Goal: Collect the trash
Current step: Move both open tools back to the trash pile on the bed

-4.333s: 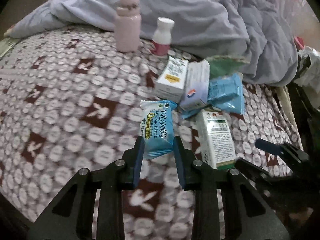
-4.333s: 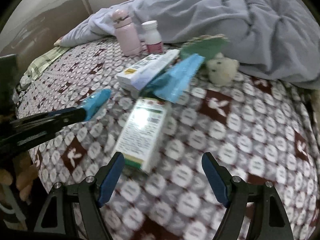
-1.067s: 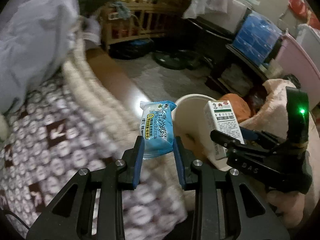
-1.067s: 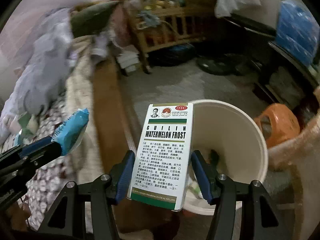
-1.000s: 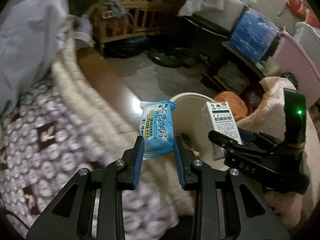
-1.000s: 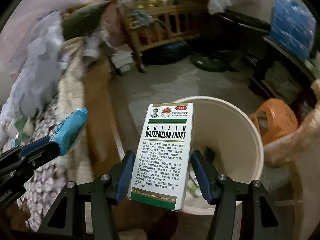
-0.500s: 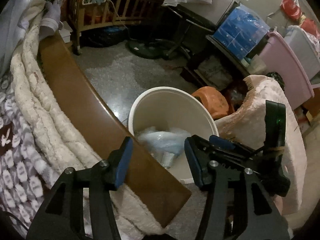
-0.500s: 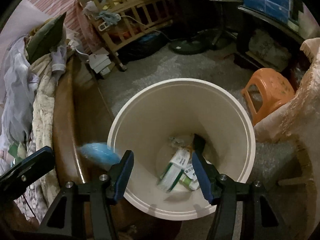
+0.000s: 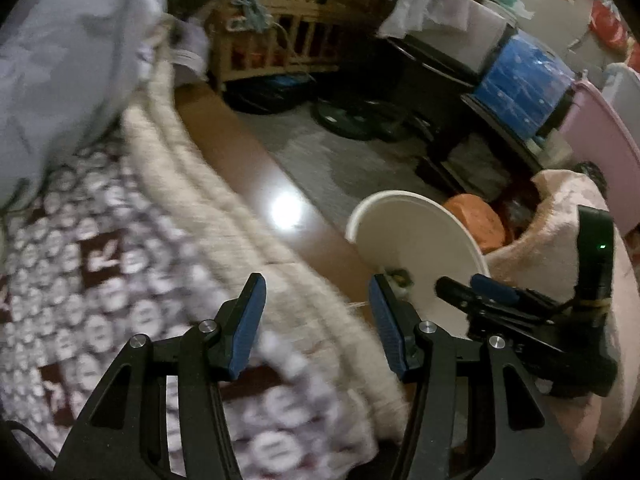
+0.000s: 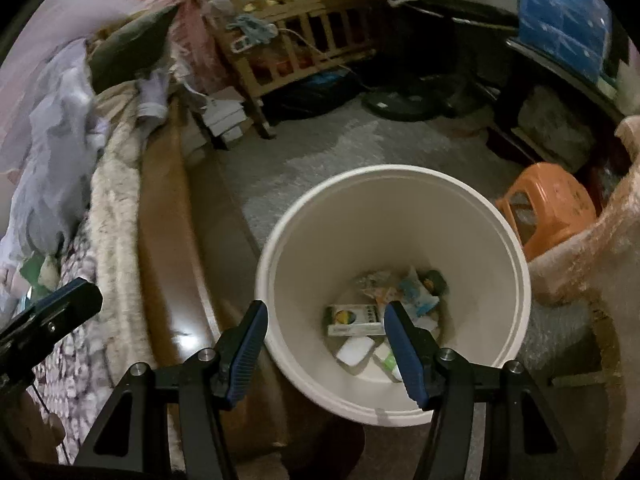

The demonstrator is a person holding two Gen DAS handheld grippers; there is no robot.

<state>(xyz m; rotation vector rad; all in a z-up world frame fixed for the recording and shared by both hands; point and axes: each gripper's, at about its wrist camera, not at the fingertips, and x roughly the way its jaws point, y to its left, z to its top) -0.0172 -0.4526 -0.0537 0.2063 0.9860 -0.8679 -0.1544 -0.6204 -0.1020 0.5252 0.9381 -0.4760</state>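
A white trash bin [image 10: 460,236] stands on the floor beside the bed. At its bottom lie a white and green medicine box [image 10: 352,320], a blue snack packet [image 10: 418,292] and other scraps. My right gripper [image 10: 325,320] hangs open and empty over the bin's near left rim. My left gripper [image 9: 316,304] is open and empty too, above the bed's edge. From the left wrist view the bin [image 9: 416,236] is to the right, and my right gripper [image 9: 464,284] is in front of it.
The patterned quilt [image 9: 100,260] and a cream blanket edge [image 9: 208,208] cover the bed, bordered by a brown wooden rail [image 10: 160,240]. An orange stool [image 10: 552,204] and a pink fluffy blanket [image 10: 592,240] crowd the bin's right side. A wooden crib [image 10: 288,48] stands behind.
Both grippers have let go: the blue packet and the medicine box have dropped into the bin. The left gripper's view has swung from the bin back toward the bed.
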